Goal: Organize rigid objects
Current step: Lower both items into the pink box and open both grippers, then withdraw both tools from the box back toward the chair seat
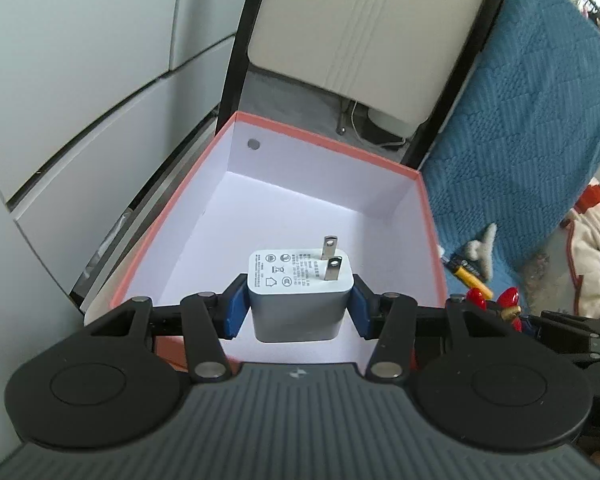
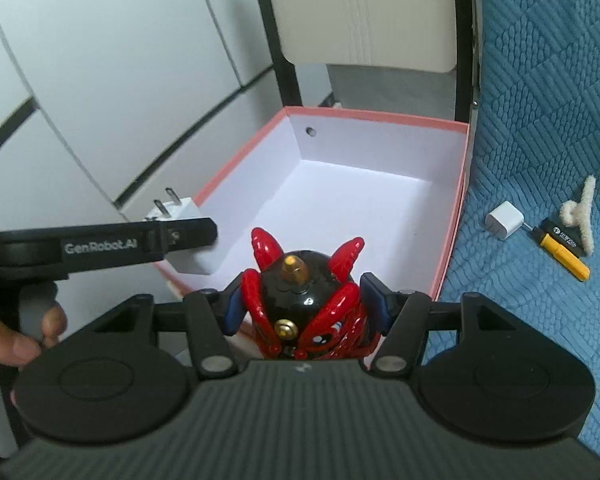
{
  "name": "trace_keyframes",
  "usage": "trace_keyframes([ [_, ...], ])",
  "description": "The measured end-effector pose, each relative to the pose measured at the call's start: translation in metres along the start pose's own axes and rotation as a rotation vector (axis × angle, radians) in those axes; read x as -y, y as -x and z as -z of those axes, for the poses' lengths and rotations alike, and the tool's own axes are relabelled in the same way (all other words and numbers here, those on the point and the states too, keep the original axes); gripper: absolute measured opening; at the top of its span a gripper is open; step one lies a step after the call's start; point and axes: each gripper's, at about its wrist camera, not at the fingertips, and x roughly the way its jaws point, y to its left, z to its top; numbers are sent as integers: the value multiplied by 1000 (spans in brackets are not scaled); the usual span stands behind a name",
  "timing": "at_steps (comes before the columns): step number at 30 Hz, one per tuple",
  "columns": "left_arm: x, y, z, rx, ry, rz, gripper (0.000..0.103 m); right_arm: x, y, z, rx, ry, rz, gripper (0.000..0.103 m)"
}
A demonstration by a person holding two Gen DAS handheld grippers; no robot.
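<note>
Your left gripper pinches the white charger plug by its sides, prongs up, held over the near end of the pink-rimmed box. Your right gripper clamps the red-and-black toy above the box's near edge. On the blue quilt beside the box lie a small white adapter, a yellow-and-black battery, and a pale fuzzy item, possibly a clip.
</note>
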Motion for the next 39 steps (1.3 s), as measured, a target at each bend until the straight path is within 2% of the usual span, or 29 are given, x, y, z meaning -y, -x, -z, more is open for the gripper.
trace_keyframes([
  [11,-36,-81,-13,-116,-20,31,57,6,-80,-9,-134,-43,52,63],
  [19,-50,-113,-9,-167,3,46,57,7,-105,-8,-200,-56,65,63],
  [22,-51,-110,-9,-160,-7,27,60,10,-103,-7,-212,-88,63,63],
  [25,-53,-101,-10,-134,16,26,63,10,-94,-10,-190,-112,59,75],
  [39,-18,-29,-8,-18,-14,27,63,5,-24,-5,-85,-62,36,74],
])
